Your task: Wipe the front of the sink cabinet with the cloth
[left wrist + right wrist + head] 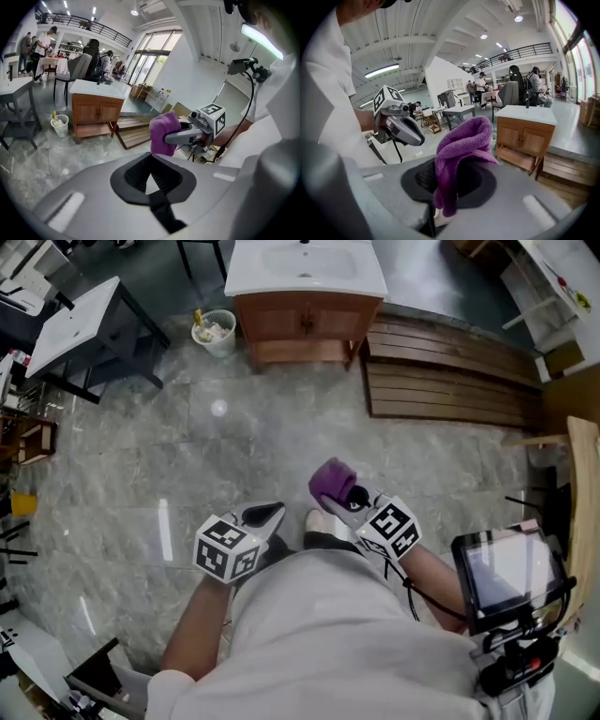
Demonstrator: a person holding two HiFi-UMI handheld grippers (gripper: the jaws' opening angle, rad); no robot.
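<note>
Noted right claw (341, 494) clamped on bunched purple cloth (328, 477). Found left claw (265, 516) closed, empty, near it. Saw sink cabinet (305, 324) well apart, across floor (234, 427).

Grey marbled floor (187, 456). Well ahead of left gripper (267, 515) and right gripper (339, 491) stands the sink cabinet (305, 324); white bin (216, 332) just beside it, leftward; slatted wooden platform (441, 381) just beside it, rightward.

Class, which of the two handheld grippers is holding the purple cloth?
The right gripper: its jaws are shut on the purple terry cloth, while the left gripper is shut with nothing between its jaws.
</note>
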